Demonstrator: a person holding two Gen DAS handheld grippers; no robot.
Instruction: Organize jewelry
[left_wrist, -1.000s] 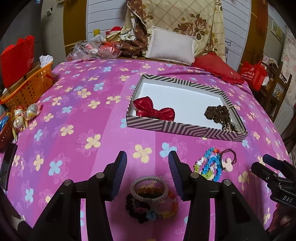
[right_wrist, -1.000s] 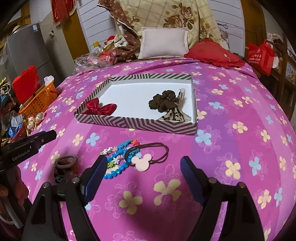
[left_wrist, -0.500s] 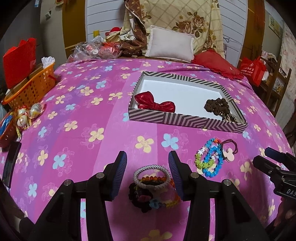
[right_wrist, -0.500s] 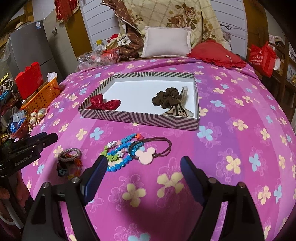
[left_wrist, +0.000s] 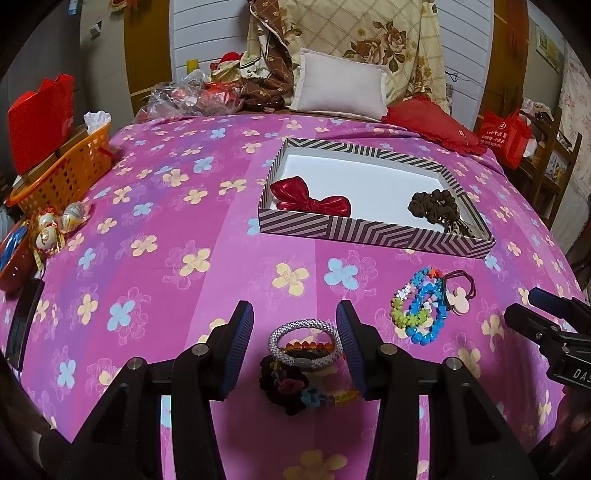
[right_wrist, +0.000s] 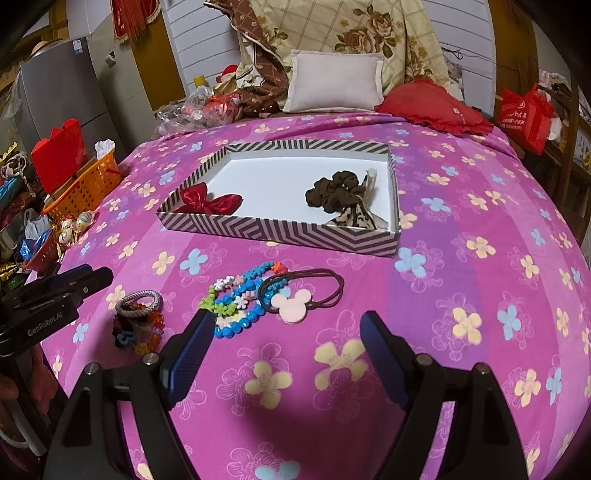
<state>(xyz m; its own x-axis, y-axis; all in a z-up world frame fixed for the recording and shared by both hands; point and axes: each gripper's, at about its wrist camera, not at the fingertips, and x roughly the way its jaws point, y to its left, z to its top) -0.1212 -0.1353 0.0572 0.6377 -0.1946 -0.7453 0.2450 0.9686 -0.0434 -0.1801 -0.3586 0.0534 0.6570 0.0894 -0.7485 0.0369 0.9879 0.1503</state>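
Since a second ago, we see the bracelet pile (left_wrist: 303, 365) slide up our left view, now between the left gripper's (left_wrist: 295, 325) spread fingers, untouched. The beaded bracelets (right_wrist: 236, 302) lie at eleven o'clock of our right gripper (right_wrist: 288, 332), fingers wide, empty. The striped box (right_wrist: 280, 232) waits at twelve, open to receive them.

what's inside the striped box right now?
Inside the shallow chevron-striped box: a shiny red bow at one end, a dark brown scrunchie atop leopard-print fabric at the other. The near wall hides part of both.
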